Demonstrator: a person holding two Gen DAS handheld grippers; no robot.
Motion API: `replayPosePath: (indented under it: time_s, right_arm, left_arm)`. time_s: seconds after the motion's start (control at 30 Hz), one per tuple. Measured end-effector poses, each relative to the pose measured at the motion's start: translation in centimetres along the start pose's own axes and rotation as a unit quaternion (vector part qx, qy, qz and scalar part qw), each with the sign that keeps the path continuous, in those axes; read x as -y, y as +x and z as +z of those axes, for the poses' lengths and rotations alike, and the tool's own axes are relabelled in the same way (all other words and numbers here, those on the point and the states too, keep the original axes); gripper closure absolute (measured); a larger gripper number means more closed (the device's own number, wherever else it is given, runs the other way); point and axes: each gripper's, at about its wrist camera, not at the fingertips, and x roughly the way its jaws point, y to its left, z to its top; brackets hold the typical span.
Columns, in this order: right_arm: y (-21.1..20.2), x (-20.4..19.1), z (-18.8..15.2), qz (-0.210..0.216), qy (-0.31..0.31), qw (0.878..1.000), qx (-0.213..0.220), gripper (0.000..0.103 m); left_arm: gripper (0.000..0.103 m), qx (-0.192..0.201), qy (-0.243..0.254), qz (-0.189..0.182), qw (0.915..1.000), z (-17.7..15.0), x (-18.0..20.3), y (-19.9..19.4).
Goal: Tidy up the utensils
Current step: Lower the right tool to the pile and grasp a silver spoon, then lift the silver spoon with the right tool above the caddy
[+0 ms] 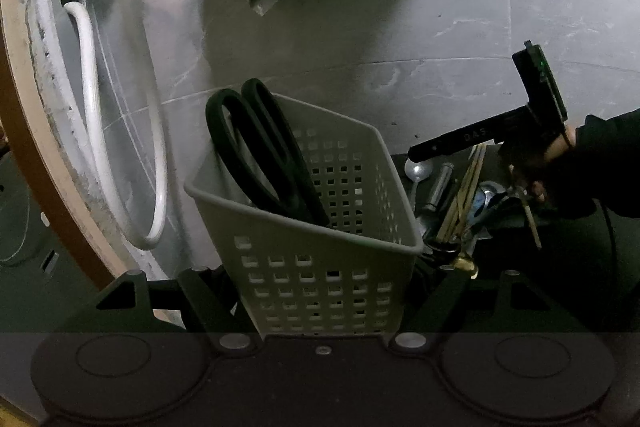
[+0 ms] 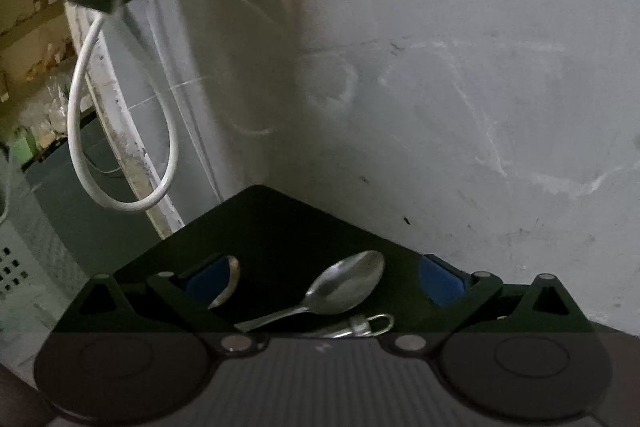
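Grey stone counter [image 2: 480, 87] behind, the spread right gripper [image 2: 324, 283] should straddle the spoon [image 2: 344, 287] handle squarely, while the left gripper [image 1: 320, 291] pinches the basket [image 1: 304, 251] steady.

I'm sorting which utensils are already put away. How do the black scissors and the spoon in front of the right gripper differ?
The scissors stand tilted inside the white perforated basket, handles up; the spoon lies flat on the dark mat, bowl up. The scissors show black loop handles; the spoon is bare shiny metal. The scissors are already stowed; the spoon is still loose, untouched. Neither is gripped directly.
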Motion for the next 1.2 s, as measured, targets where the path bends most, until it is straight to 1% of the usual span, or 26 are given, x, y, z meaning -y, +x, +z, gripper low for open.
replayPosePath:
  time_s: [0.1, 0.23, 0.3, 0.33, 0.37, 0.43, 0.5, 0.53, 0.57, 0.6, 0.63, 0.67, 0.87, 1.0, 1.2]
  right_arm:
    - [0.7, 1.2, 0.1, 0.020, 0.007, 1.000, -0.012, 0.001]
    - [1.7, 1.8, 0.4, 0.026, -0.011, 0.999, -0.034, 0.009]
    - [2.1, 1.9, 0.6, 0.028, -0.019, 0.998, -0.047, 0.013]
    - [2.4, 2.1, 0.7, 0.029, -0.022, 0.998, -0.052, 0.018]
    - [2.5, 2.0, 0.8, 0.028, -0.026, 0.998, -0.054, 0.022]
    - [2.7, 1.8, 0.8, 0.023, -0.038, 0.997, -0.056, 0.025]
    - [2.8, 1.6, 1.0, 0.019, -0.046, 0.997, -0.059, 0.032]
    - [2.8, 1.6, 1.0, 0.017, -0.049, 0.997, -0.059, 0.041]
    - [2.9, 1.5, 1.0, 0.011, -0.054, 0.997, -0.060, 0.052]
    - [2.9, 1.4, 1.1, 0.003, -0.059, 0.996, -0.060, 0.058]
    - [3.0, 1.2, 1.1, -0.002, -0.064, 0.996, -0.062, 0.070]
    - [3.1, 1.1, 1.1, -0.005, -0.067, 0.996, -0.063, 0.079]
    - [2.4, 1.2, 1.2, -0.009, -0.052, 0.998, -0.046, 0.094]
    - [0.5, 1.0, 1.3, -0.017, -0.036, 0.999, -0.013, 0.097]
    - [-2.4, -0.7, 2.0, -0.026, -0.014, 0.999, 0.036, 0.101]
  left_arm:
    - [0.024, -0.003, -0.005, 0.003, 1.0000, 0.1, 0.0, 0.2]
    - [0.024, -0.003, -0.001, 0.007, 1.0000, 0.0, 0.1, 0.2]
    - [0.024, -0.003, 0.000, 0.007, 1.0000, 0.1, 0.1, 0.2]
    - [0.024, -0.003, 0.001, 0.007, 1.0000, 0.0, 0.1, 0.2]
    - [0.024, -0.003, 0.001, 0.007, 1.0000, 0.0, 0.1, 0.1]
    - [0.024, -0.003, 0.001, 0.007, 1.0000, 0.0, 0.1, 0.2]
    - [0.024, -0.003, 0.002, 0.007, 1.0000, 0.0, 0.1, 0.1]
    - [0.024, -0.003, 0.002, 0.007, 1.0000, 0.0, 0.1, 0.1]
    - [0.024, -0.003, 0.002, 0.007, 1.0000, 0.0, 0.1, 0.1]
    - [0.024, -0.003, 0.002, 0.007, 1.0000, 0.0, 0.1, 0.1]
    - [0.024, -0.003, 0.002, 0.007, 1.0000, 0.0, 0.1, 0.1]
    - [0.024, -0.003, 0.001, 0.007, 1.0000, 0.0, 0.1, 0.1]
    - [0.024, 0.000, -0.002, 0.004, 1.0000, 0.0, 0.0, 0.2]
    - [0.024, 0.002, -0.007, -0.001, 1.0000, -0.1, -0.3, 0.2]
    - [0.024, 0.004, -0.011, -0.012, 0.9999, -0.1, -1.0, 0.4]
